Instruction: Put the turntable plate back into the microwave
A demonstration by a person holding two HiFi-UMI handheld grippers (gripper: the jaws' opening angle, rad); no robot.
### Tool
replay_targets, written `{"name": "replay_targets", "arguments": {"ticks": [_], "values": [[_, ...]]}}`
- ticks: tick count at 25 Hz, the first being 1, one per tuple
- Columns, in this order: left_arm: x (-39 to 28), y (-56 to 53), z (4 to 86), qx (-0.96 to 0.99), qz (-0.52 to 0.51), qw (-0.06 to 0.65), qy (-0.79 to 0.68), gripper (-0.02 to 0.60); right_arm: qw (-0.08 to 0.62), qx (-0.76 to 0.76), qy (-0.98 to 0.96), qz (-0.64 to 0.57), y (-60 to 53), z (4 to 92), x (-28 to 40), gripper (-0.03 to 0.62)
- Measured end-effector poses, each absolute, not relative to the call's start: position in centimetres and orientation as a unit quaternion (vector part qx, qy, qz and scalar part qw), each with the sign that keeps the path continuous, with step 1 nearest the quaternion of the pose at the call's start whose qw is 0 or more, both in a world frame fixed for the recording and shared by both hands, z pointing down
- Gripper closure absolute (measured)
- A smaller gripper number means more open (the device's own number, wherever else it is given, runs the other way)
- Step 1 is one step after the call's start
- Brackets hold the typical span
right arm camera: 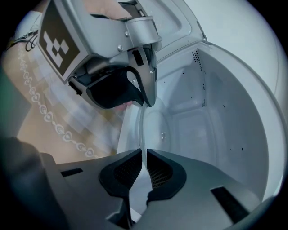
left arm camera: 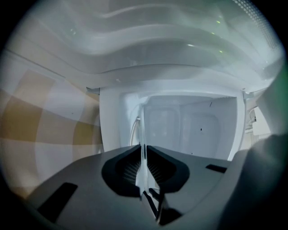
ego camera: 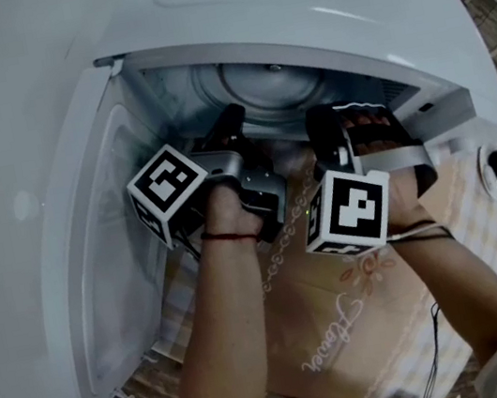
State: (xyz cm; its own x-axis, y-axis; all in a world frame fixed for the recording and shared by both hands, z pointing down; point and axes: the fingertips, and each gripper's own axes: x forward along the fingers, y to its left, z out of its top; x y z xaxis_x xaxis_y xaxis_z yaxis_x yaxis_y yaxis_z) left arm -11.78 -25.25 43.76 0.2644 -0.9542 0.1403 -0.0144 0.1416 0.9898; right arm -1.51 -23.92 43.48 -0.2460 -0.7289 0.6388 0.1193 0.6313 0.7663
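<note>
The left gripper [left arm camera: 144, 155] had its pads clamped on the thin near rim of the turntable plate [ego camera: 260, 88]. The right gripper [right arm camera: 144, 161] pinched the same rim just beside it. The plate hung inside the cavity of the microwave [ego camera: 309, 1], past its mouth. From where I stood it did not look seated, with both grips on it. What was left, I judged, was lowering it to the floor, letting go and backing out. The door [ego camera: 99, 267] stood wide on the left. The cavity walls and upper lip lay near both tools, leaving little room to swing.
</note>
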Motion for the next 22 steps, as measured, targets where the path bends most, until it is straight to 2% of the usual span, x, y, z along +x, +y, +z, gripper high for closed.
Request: {"name": "replay_targets", "arguments": {"ticks": [12, 22], "values": [[-10.4, -25.5, 44.5, 0.544, -0.286, 0.616, -0.492, 0.546, 0.648, 0.222, -0.654, -0.322, -25.1, 44.2, -0.6, 0.542], [-9.8, -25.4, 44.4, 0.543, -0.283, 0.622, -0.488, 0.551, 0.619, 0.205, -0.685, -0.326, -24.8, 44.3, -1.6, 0.531]]}}
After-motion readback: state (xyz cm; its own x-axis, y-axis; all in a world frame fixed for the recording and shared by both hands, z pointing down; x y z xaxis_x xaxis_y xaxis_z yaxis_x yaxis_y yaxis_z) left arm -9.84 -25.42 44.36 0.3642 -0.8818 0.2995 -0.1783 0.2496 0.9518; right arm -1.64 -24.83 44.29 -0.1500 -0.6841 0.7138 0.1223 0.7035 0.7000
